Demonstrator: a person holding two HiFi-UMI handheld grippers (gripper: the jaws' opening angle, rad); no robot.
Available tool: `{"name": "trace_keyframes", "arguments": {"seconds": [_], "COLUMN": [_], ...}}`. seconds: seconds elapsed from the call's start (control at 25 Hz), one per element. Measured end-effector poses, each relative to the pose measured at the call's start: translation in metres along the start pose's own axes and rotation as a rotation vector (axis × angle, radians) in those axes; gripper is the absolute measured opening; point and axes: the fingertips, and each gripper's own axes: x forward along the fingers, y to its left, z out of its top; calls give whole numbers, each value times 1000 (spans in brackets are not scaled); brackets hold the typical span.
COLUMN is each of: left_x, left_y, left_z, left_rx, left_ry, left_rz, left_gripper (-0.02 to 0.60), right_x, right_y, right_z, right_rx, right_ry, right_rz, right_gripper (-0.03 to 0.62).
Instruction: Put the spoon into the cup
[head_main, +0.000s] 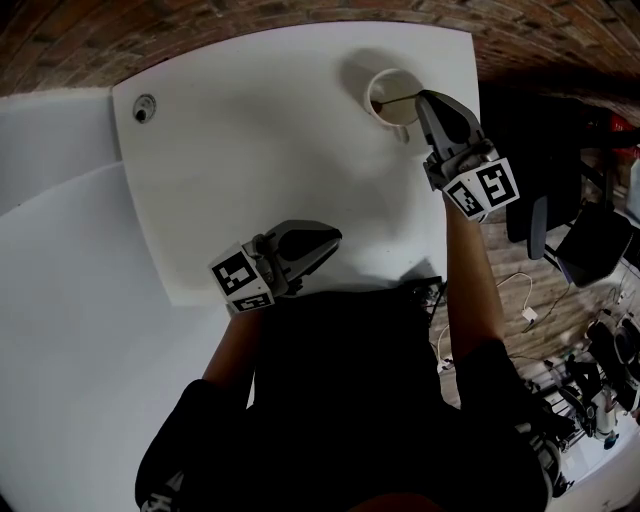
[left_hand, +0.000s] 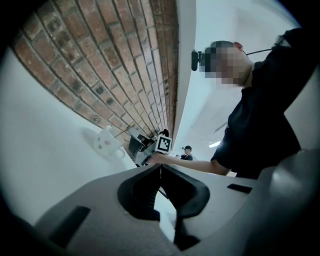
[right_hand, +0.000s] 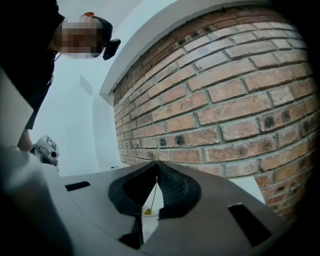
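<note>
Brick wall behind, white surface (head_main: 250, 150) below: right tongs (head_main: 424, 97) pinch the spoon (head_main: 398, 99) over the cup (head_main: 385, 118). Next, probably, lowering and release. Left tongs (head_main: 333, 239) are pressed together, empty.

Grey left tongs (head_main: 333, 240) and right tongs (head_main: 421, 98) bear black-and-white marker cubes (head_main: 243, 277); the short sleeves (head_main: 190, 420) are black.

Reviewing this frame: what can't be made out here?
Head view: the bowl of the spoon is lost in shadow inside the cup; only its handle shows.
Right gripper view: the body of the right hand-held gripper blocks the cup; spoon depth unclear.
Left gripper view: spoon too small to see.
Head view: the small round thing on the table is too small to identify.
</note>
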Motion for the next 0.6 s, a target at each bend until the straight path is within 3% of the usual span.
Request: {"name": "trace_keyframes", "arguments": {"seconds": [0.6], "left_x": [-2], "left_y": [-1], "left_z": [-16], "left_rx": [-15], "left_ry": [41], "left_rz": [-7], "left_gripper": [18], "right_x": [-20], "right_y": [-31], "right_z": [-19], "right_rx": [93], "right_ry": [-1], "right_rz": [-187], "right_gripper": [28]}}
